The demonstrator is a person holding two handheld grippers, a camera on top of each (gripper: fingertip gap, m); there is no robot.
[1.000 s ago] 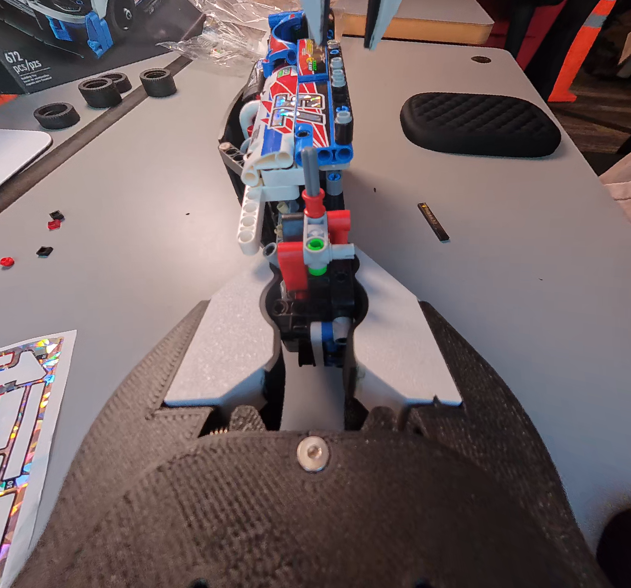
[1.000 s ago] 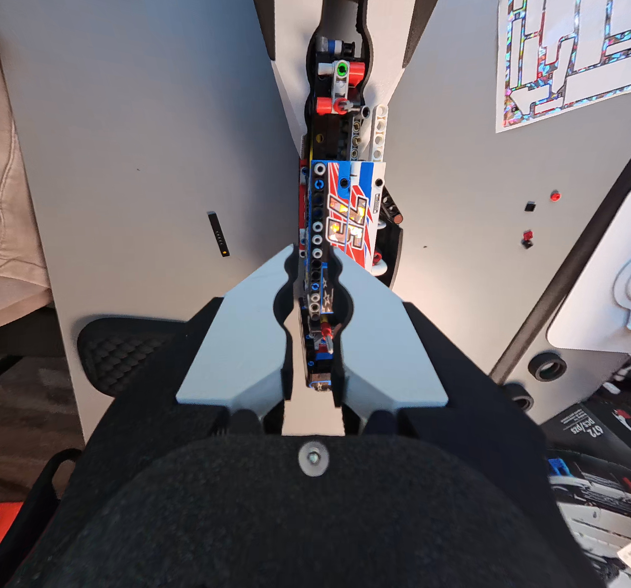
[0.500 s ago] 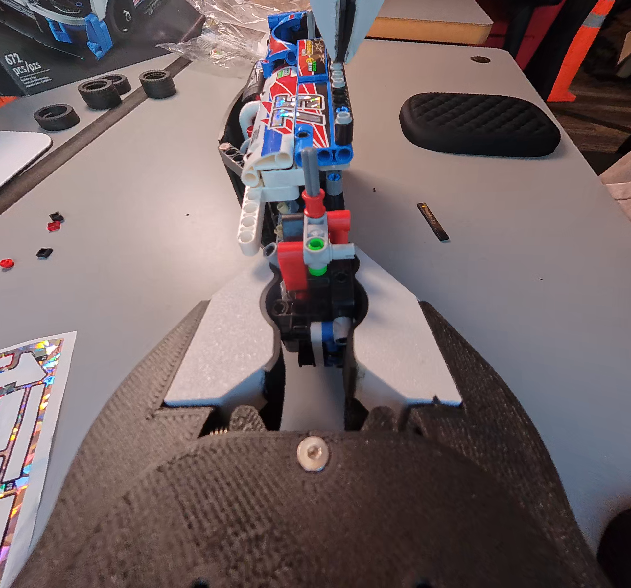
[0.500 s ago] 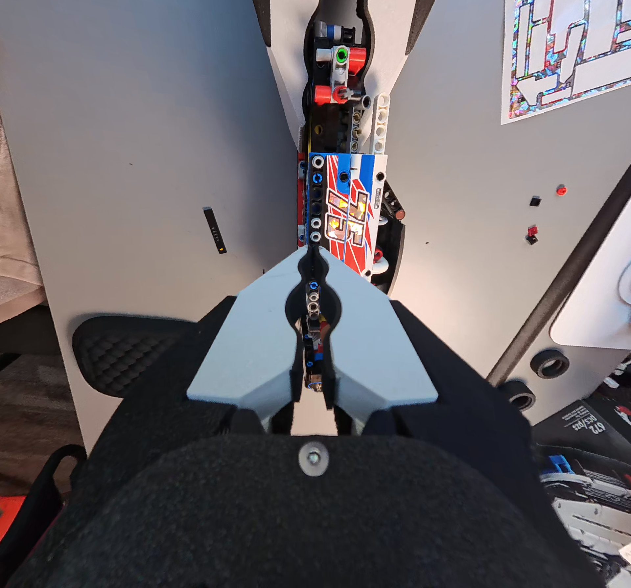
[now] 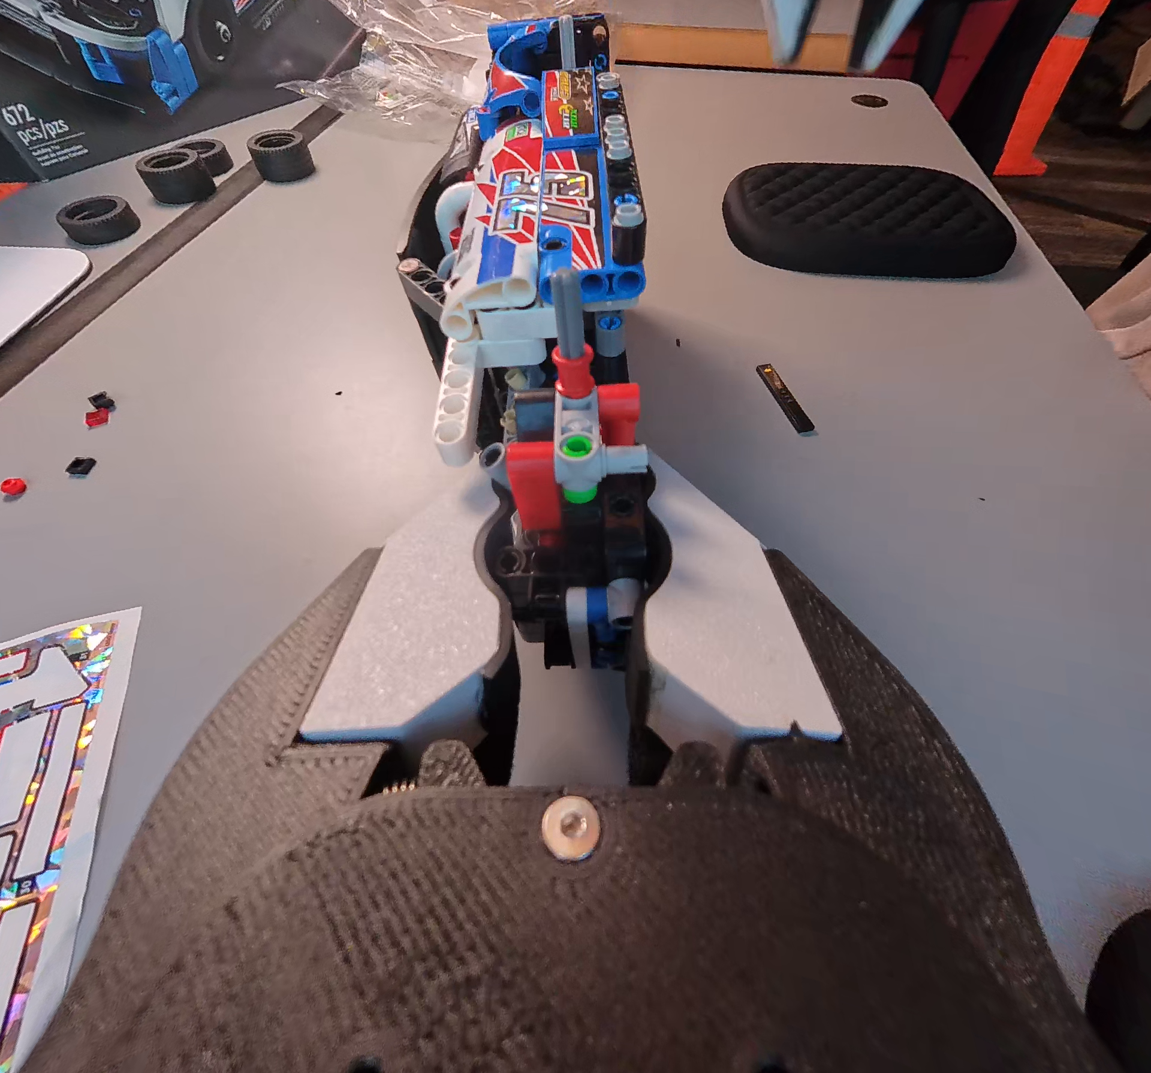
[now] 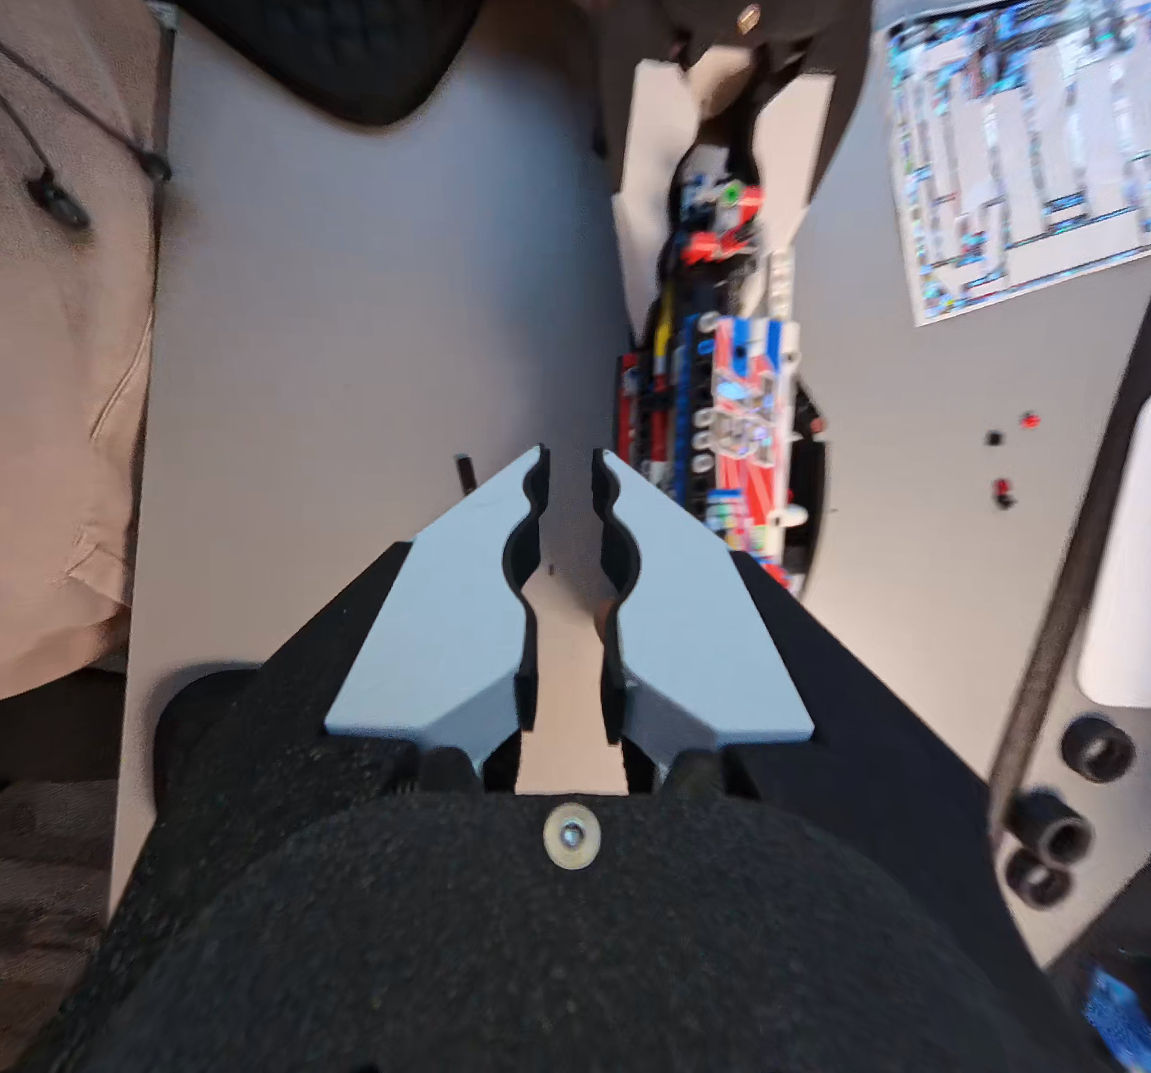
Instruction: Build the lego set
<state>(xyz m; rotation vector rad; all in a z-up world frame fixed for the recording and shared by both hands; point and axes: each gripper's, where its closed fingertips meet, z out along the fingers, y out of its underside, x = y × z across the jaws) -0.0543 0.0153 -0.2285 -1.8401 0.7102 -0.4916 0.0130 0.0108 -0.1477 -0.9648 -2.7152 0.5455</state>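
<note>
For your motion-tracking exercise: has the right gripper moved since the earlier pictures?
Yes. The right gripper has let go of the lego car and drawn off to its side, toward the black pad. Its jaws now stand open over bare table.

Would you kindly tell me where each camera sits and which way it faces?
Left wrist view: on the left gripper, looking along the Lego car it clamps; own fingers show.
Right wrist view: on the right gripper, looking down at the grey table; own open, empty fingers show.
Shared: car, black pad, sticker sheet, loose tyres, each other's gripper.
</note>
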